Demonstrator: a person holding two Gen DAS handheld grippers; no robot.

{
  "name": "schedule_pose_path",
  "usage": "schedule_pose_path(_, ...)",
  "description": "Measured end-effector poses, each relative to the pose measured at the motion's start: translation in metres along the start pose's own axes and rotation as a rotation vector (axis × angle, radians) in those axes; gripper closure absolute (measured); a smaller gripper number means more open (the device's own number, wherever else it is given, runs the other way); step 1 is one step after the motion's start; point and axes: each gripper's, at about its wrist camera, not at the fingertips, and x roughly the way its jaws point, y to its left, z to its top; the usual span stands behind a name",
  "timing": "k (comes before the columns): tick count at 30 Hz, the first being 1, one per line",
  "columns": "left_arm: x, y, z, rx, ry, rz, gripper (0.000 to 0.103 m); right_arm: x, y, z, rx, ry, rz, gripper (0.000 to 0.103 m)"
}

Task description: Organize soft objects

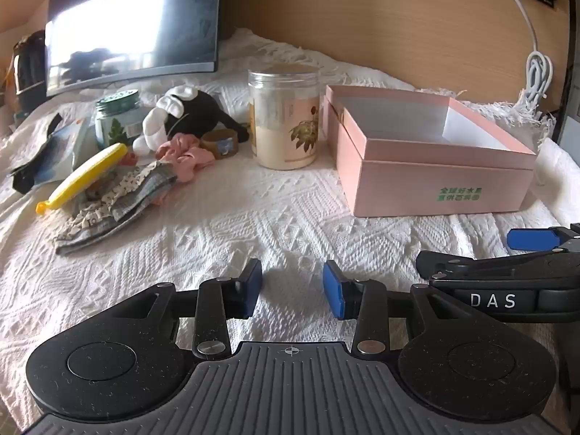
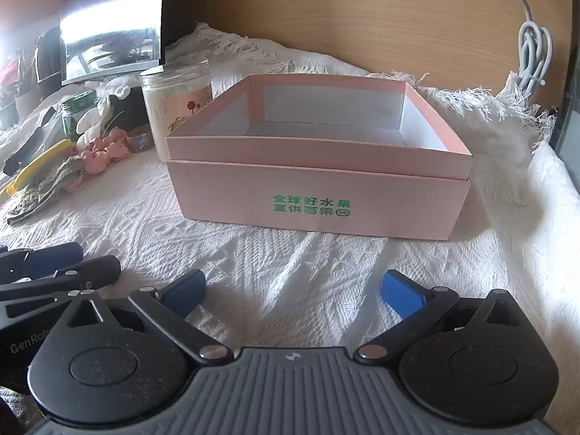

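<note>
Left of the one pink box point(image 1: 435, 177), beyond the jar point(image 1: 284, 116), lie the soft things. One plush toy point(image 1: 181, 112) is light and squashy; grab its body. One folded cloth bundle point(image 1: 119, 195) is limp; pinch a thick fold. One pink scrunchie point(image 1: 185, 156) is springy; hook its ring. The left gripper point(image 1: 293, 286) and right gripper point(image 2: 293, 290) both stand spread, empty.

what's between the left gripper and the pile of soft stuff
Only bare white bedspread, seen in the left wrist view, separates the left gripper from the folded cloths.
</note>
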Motion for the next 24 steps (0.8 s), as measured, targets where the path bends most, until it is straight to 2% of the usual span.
schedule_pose_path(24, 0.0002, 0.0021, 0.0004, -0.018, -0.001, -0.013, 0.061, 0.0, 0.0, 0.0, 0.004, -0.001, 0.003, 0.0)
